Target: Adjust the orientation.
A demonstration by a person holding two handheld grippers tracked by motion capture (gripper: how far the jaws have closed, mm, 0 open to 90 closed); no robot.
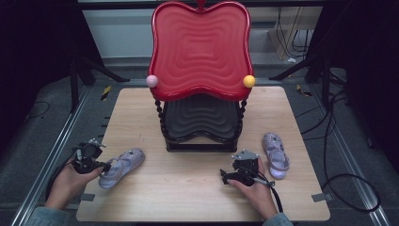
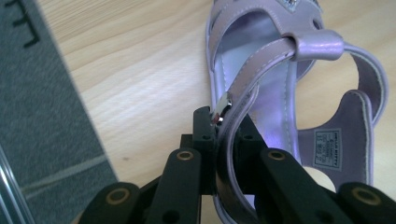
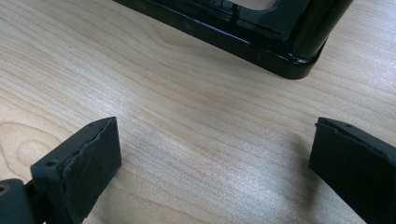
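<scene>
Left gripper point(image 2: 224, 135) clamped on strap of lilac sandal point(image 1: 121, 165), near left edge of table point(image 1: 197, 197), toward front. Likely step: lifting sandal toward red two-tier rack point(image 1: 201, 52) at back centre. Grip thin, on strap beside buckle; best lifted slow, sole kept level, swing expected. Right gripper point(image 3: 210, 172) spread wide, empty, low over bare wood just in front of rack base. Second sandal point(image 1: 276, 154) near right edge. Pale wood-grain tabletop; grey carpet, cables, dark stands around.

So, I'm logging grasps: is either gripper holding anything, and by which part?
The left gripper is shut on the left sandal's buckled strap. The right gripper is open, holding nothing.
</scene>
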